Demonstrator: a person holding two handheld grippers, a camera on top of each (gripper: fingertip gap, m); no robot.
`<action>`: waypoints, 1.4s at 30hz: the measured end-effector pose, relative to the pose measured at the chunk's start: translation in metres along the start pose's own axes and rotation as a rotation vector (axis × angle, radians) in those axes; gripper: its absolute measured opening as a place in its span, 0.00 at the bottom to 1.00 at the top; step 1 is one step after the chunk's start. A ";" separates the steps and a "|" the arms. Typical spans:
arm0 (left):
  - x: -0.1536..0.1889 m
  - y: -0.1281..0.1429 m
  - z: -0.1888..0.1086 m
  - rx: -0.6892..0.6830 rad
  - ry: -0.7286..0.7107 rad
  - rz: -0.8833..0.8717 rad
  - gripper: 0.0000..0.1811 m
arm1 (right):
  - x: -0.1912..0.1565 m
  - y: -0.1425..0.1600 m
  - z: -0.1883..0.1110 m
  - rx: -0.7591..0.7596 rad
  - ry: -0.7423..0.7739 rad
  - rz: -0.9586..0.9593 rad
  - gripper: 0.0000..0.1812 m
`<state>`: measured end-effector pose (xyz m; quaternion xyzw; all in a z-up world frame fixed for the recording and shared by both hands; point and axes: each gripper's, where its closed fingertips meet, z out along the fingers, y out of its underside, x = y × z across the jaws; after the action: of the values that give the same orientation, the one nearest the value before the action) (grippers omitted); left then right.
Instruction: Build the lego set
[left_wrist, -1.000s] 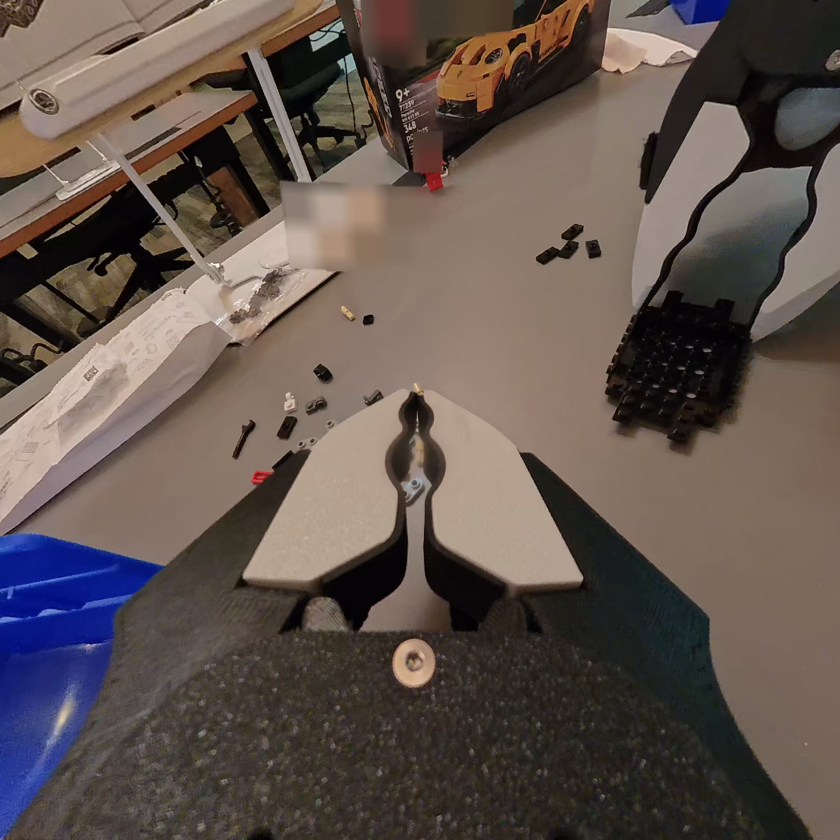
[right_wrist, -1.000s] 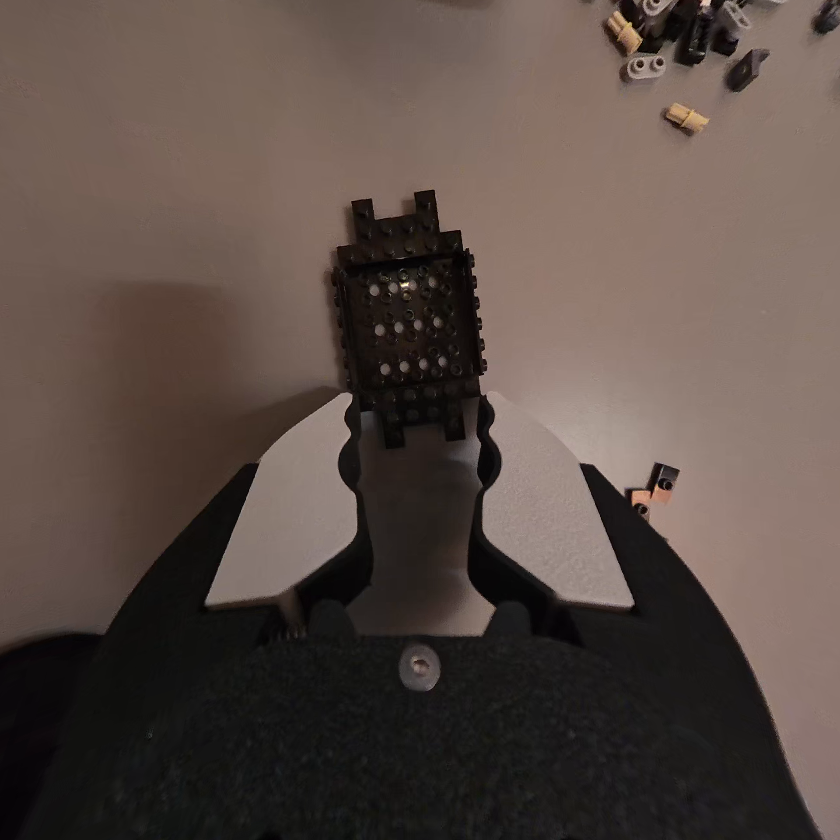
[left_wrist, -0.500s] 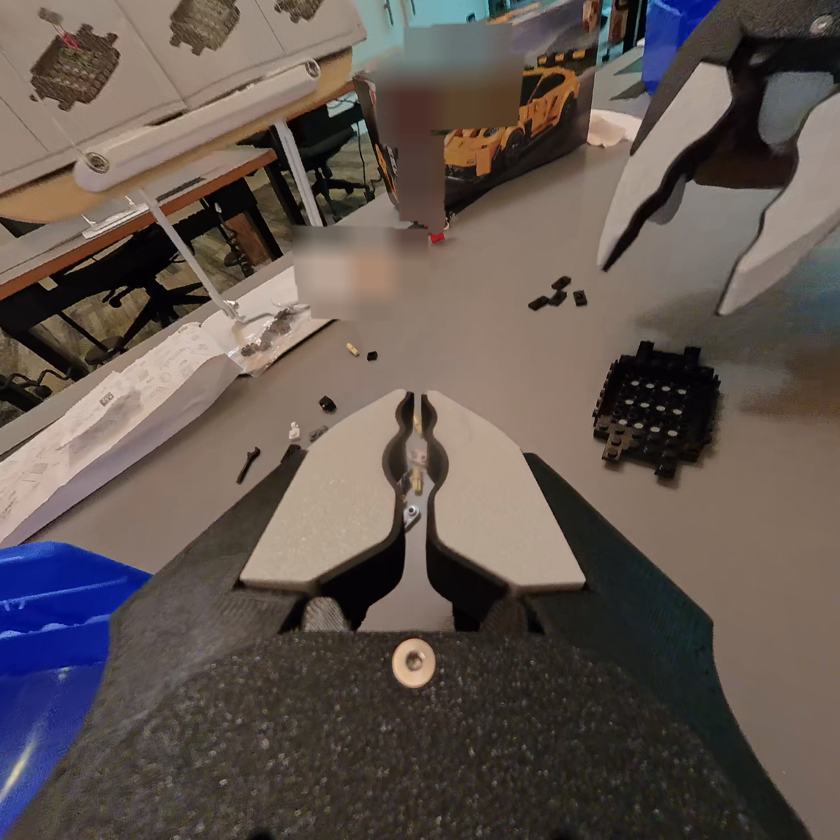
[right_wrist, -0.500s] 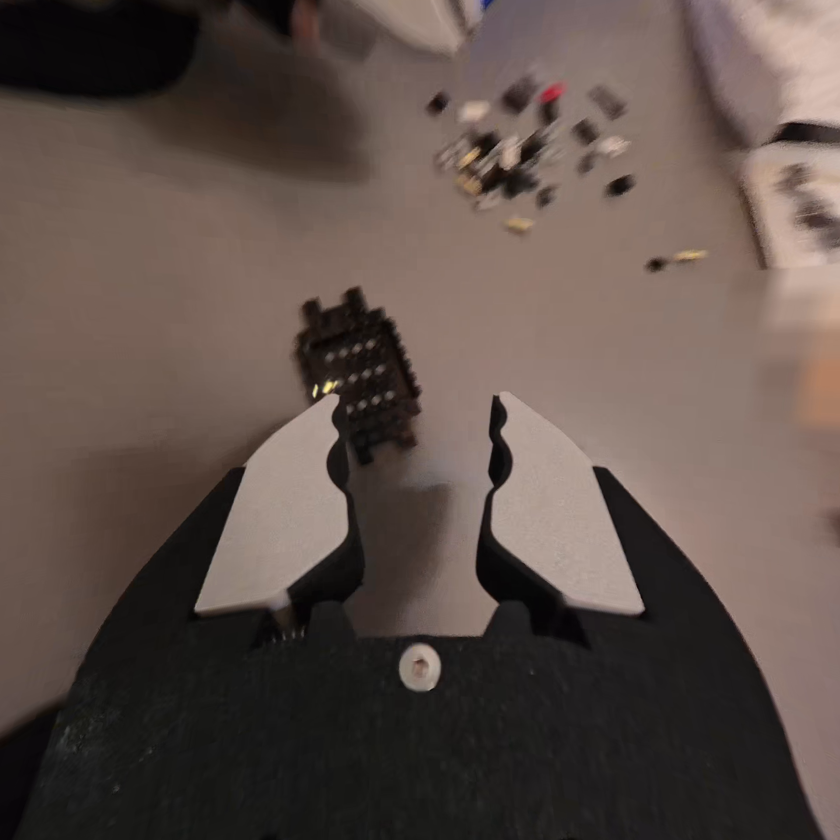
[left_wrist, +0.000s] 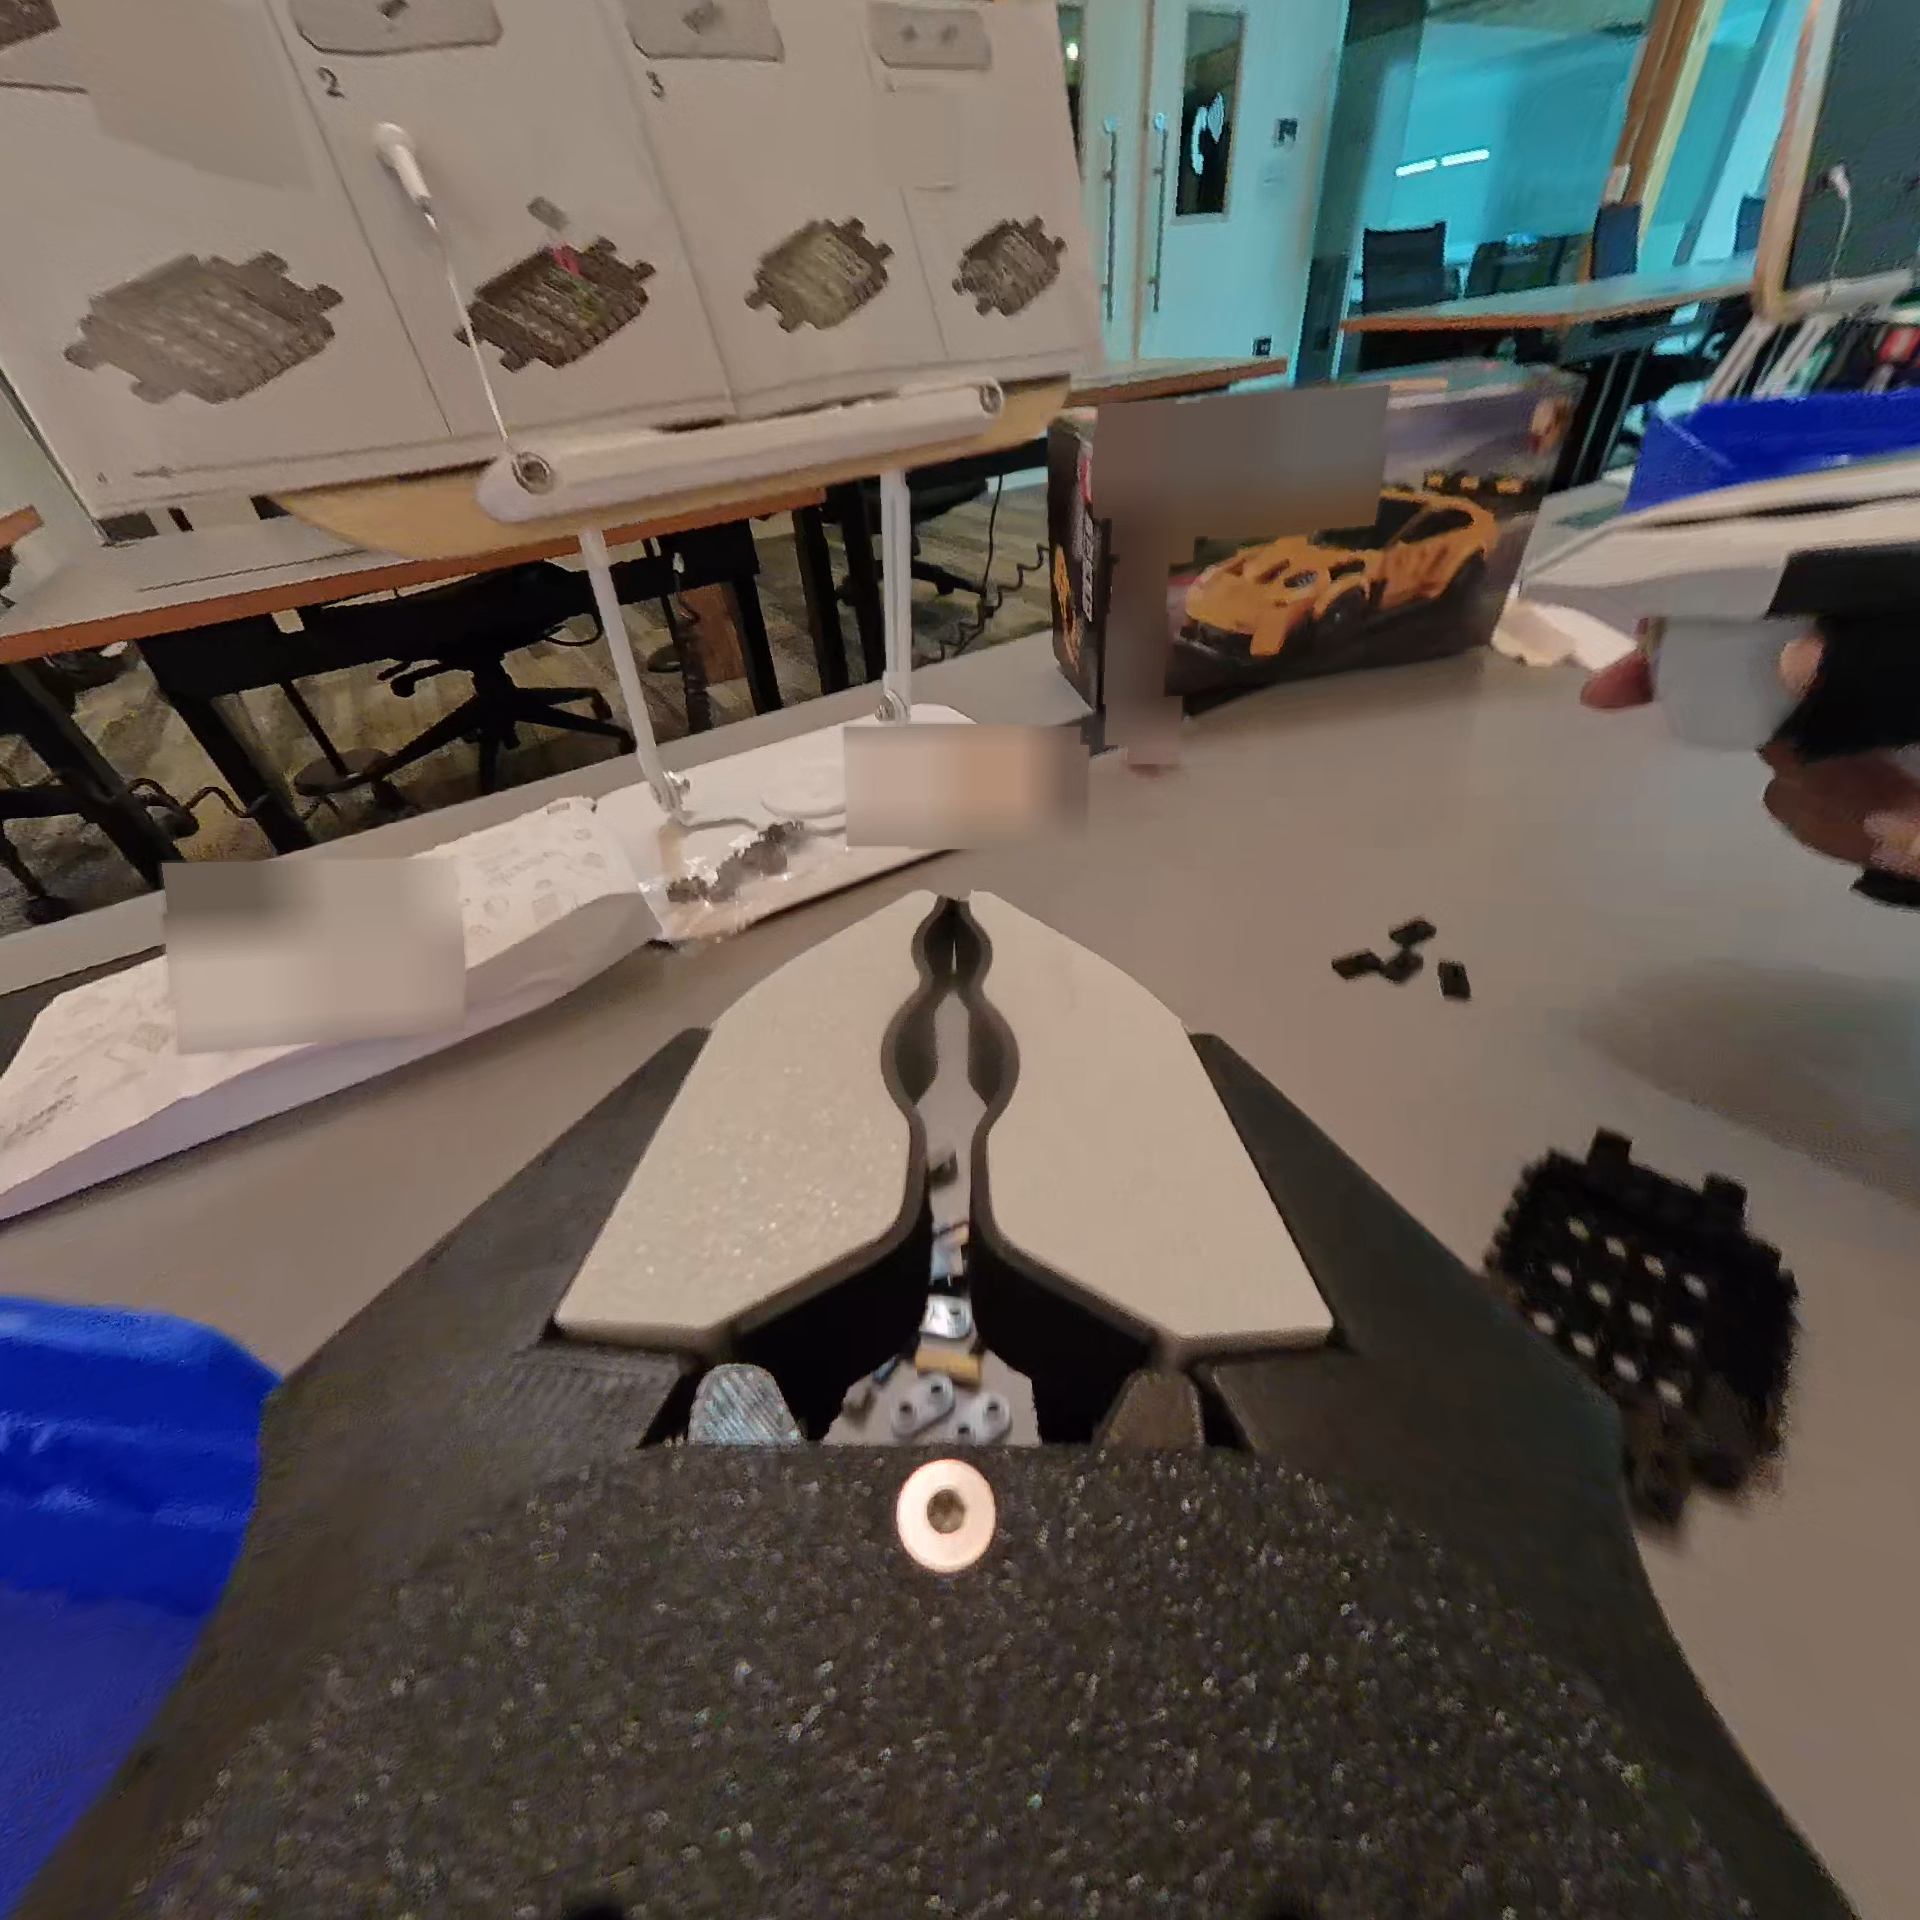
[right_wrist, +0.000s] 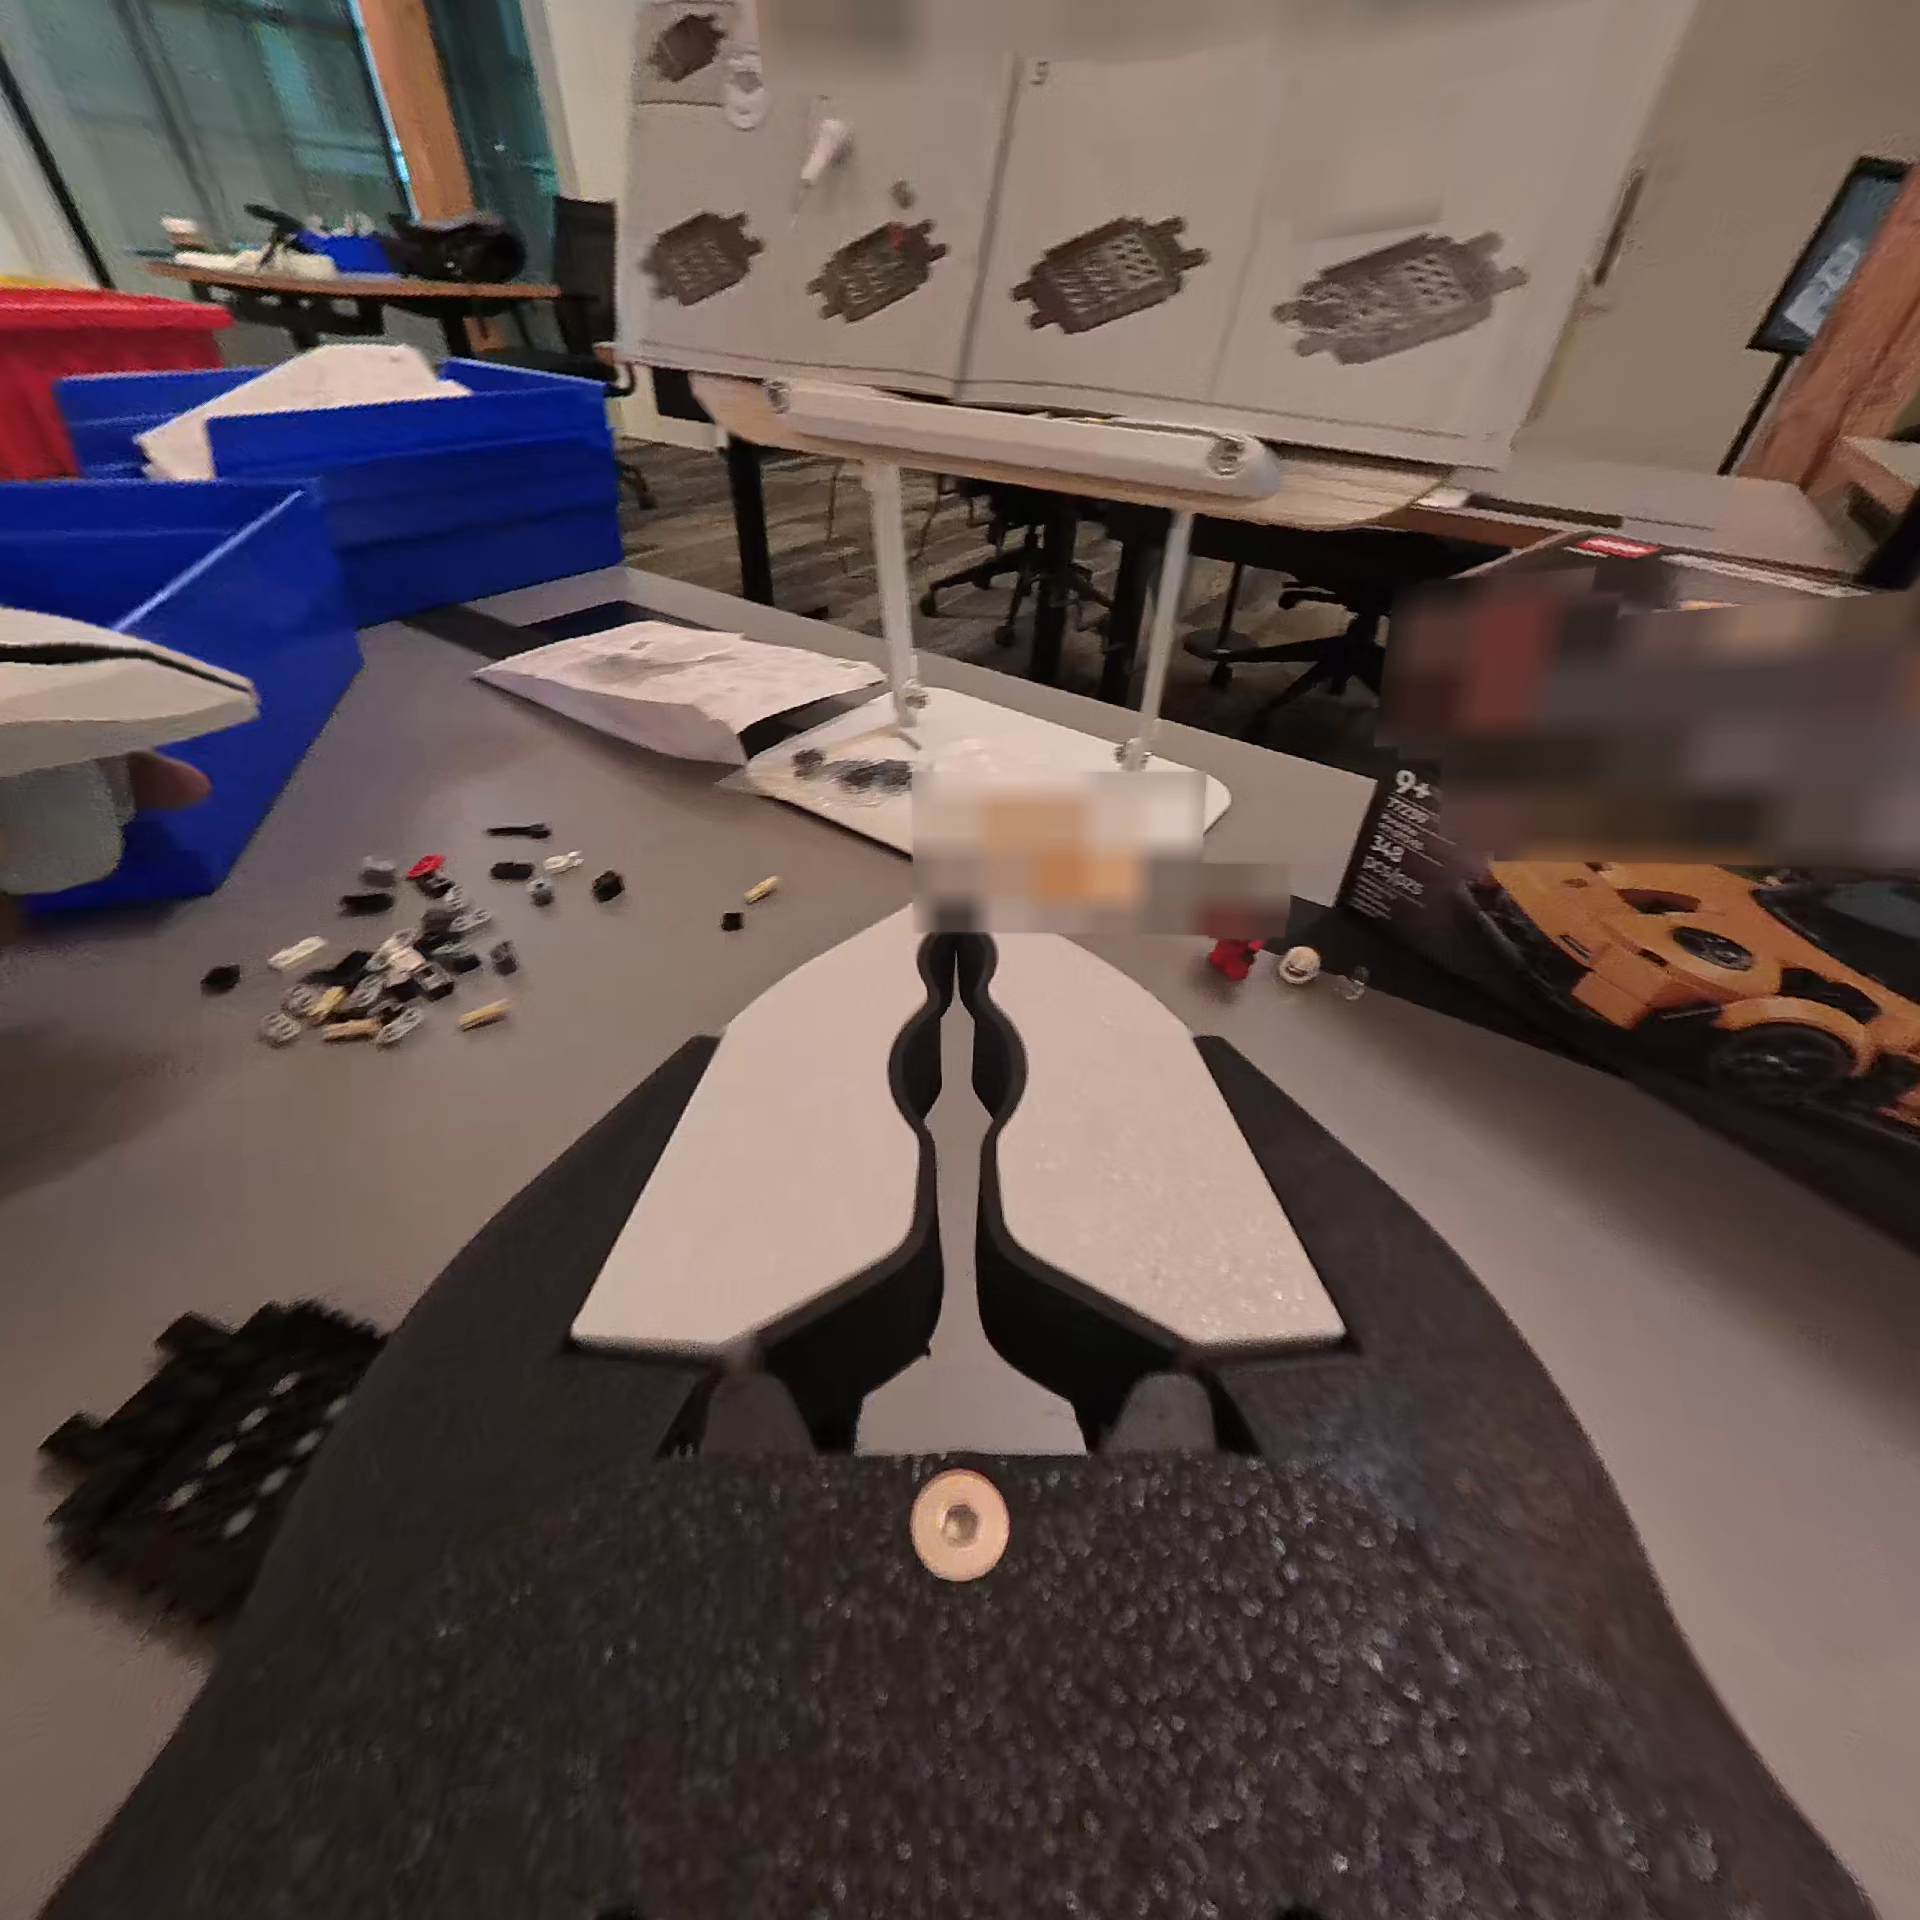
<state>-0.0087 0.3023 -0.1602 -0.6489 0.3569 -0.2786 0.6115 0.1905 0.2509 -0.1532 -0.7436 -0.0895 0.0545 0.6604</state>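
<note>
The black studded base plate (left_wrist: 1652, 1309) lies flat on the grey table (left_wrist: 1351, 1091), right of my left gripper (left_wrist: 951, 914). It also shows at the lower left of the right wrist view (right_wrist: 197, 1455). My left gripper is shut, raised above loose small pieces (left_wrist: 945, 1392) seen through its gap. My right gripper (right_wrist: 958, 945) is shut with nothing visible between its pads, raised clear of the plate. A hand holds it at the right edge of the left view (left_wrist: 1714, 582). The left gripper shows at the left edge of the right view (right_wrist: 114, 686).
A pile of small loose pieces (right_wrist: 395, 956) lies left of centre, and a few black ones (left_wrist: 1397, 951) lie farther right. The open instruction booklet (right_wrist: 1091, 229) stands on a stand at the back. The boxed set (right_wrist: 1662, 935), blue bins (right_wrist: 260, 540), a paper bag (right_wrist: 665, 675) and a clear bag of parts (right_wrist: 842, 769) ring the table. The grippers' ends are close to 20 centimeters from one another.
My right gripper opened wider, left the black plate on the table, rose and shut. My left gripper stayed shut and lifted. Both views now look level across the table.
</note>
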 end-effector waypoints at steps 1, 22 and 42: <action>-0.004 -0.005 0.006 0.007 -0.004 -0.028 0.00 | 0.008 0.000 0.005 0.000 0.010 0.018 0.00; -0.016 0.007 0.024 -0.027 0.008 0.019 0.00 | 0.001 0.096 0.008 -0.428 -0.391 -0.264 0.10; -0.011 0.011 0.025 -0.051 0.041 0.026 0.00 | -0.017 0.097 0.013 -0.598 -0.663 -0.325 0.04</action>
<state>0.0035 0.3259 -0.1731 -0.6538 0.3847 -0.2747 0.5909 0.1770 0.2492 -0.2518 -0.8201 -0.4223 0.1565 0.3530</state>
